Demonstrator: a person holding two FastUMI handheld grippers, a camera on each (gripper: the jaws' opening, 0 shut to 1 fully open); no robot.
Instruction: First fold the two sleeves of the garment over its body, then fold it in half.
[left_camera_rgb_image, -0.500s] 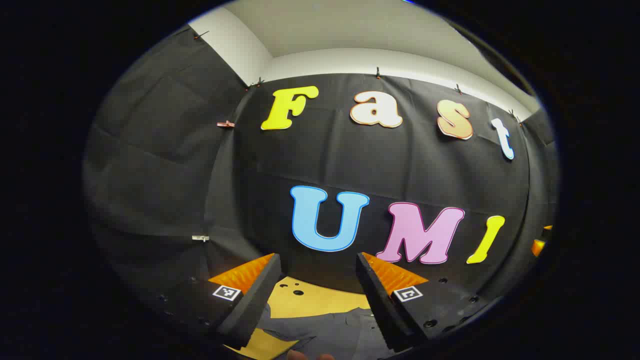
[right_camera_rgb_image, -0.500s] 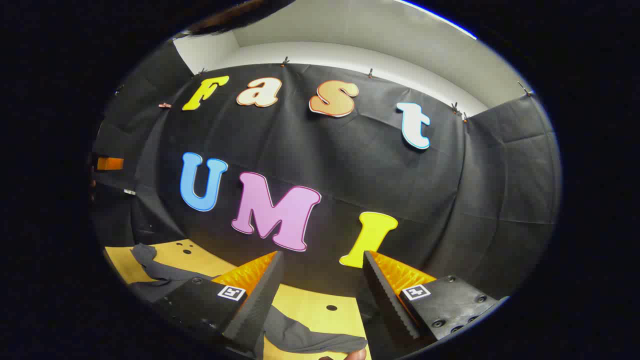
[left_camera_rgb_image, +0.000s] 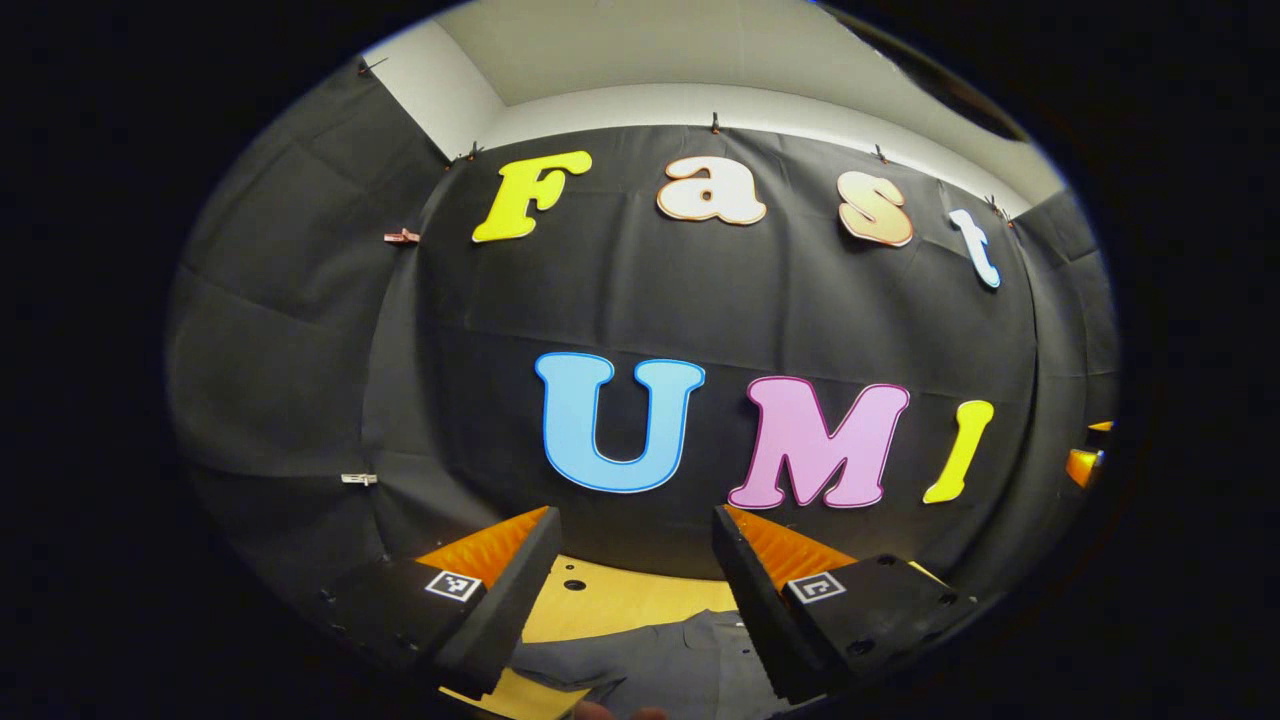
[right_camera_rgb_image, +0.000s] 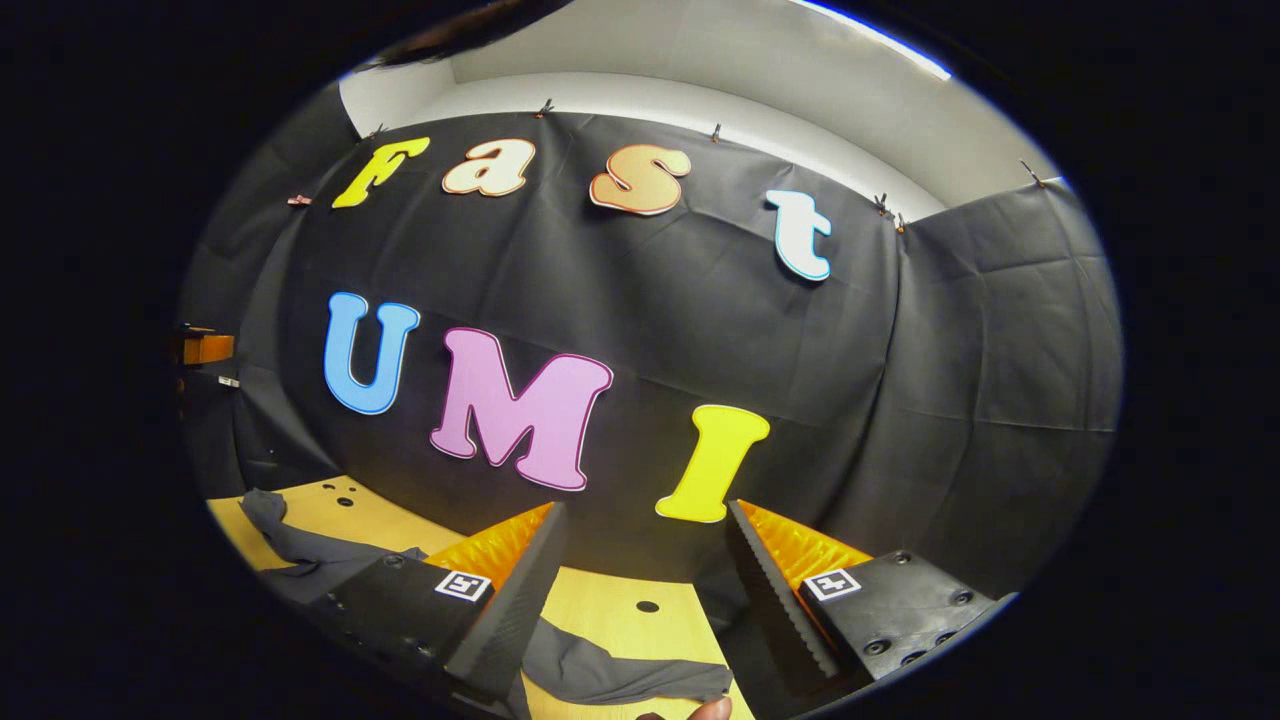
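Both cameras have tipped slightly since half a second ago, so the cloth wall sits a little lower and further left in each view, while the garment lies as it did. The left tongs stand released, fingers spread wide with nothing between them, held above the near edge of the bench. Below them the dark grey garment lies flat on the yellow wooden top, and a fingertip peeks in at the bottom edge. The right tongs are likewise released and empty. Beneath them a dark sleeve lies rumpled across the bench, and more of the garment trails away to the left, ending in a crumpled end near the far corner. Small round holes dot the bench top. Behind the bench a black cloth wall is clipped up along its top edge, with a pale wall and ceiling above it.
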